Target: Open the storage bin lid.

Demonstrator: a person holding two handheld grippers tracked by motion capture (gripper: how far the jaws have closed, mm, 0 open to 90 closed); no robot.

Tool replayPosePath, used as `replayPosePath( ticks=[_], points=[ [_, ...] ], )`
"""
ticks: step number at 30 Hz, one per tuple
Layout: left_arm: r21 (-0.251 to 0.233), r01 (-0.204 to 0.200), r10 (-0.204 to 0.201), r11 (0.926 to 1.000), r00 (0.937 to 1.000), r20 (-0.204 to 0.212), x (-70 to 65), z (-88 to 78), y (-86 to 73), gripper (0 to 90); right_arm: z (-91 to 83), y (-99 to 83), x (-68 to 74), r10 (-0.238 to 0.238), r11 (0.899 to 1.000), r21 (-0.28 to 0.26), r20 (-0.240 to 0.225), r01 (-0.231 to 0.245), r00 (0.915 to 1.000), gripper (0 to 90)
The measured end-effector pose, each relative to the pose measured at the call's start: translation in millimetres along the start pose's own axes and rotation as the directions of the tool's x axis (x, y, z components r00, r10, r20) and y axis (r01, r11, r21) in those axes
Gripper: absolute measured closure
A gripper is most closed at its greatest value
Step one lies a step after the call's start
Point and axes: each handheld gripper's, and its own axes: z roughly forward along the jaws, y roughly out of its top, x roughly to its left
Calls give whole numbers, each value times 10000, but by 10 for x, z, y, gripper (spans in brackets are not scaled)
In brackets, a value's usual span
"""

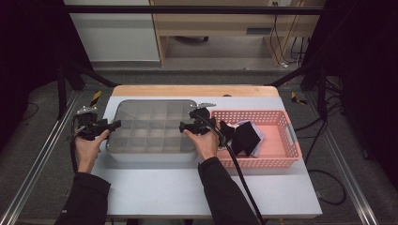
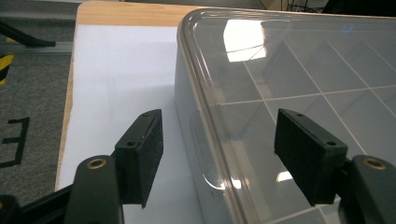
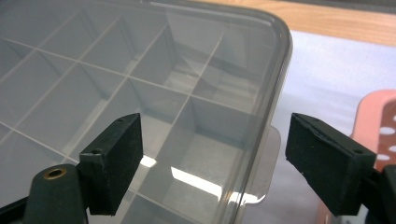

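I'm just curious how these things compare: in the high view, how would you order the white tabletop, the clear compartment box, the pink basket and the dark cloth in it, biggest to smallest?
1. White tabletop, by far the largest.
2. Clear compartment box and pink basket: similar footprints, too close to rank.
3. Dark cloth, the smallest, lying inside the basket.

Lab or recording rig, not home. Bench (image 1: 155,187) with pale grey top and bare wood strip along far edge stands inside black metal frame: crossbar (image 1: 187,9) across top of frame, slanted struts at upper left and upper right. Aluminium rails (image 1: 37,164) run along both sides on grey carpet. Yellow-black hazard tape (image 1: 95,97) on floor at left and right of bench. Loose cables (image 1: 324,126) trail over floor at right. Plain wooden furniture (image 1: 220,23) at top centre, more wiring beside it. Dark curtains flank scene.
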Motion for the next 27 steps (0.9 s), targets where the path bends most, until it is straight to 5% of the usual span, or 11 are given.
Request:
replayPosePath(
  ticks=[21, 27],
  points=[
    [554, 258, -313, 9981, 9945, 1003, -45, 95, -4, 215, 112, -47, -35, 996, 9947, 316, -515, -980, 9937, 148],
    [606, 439, -497, 9972, 9939, 981, -50, 98, 0, 220, 127, -37, -25, 1051, 9940, 372, -545, -1031, 9930, 138]
  ],
)
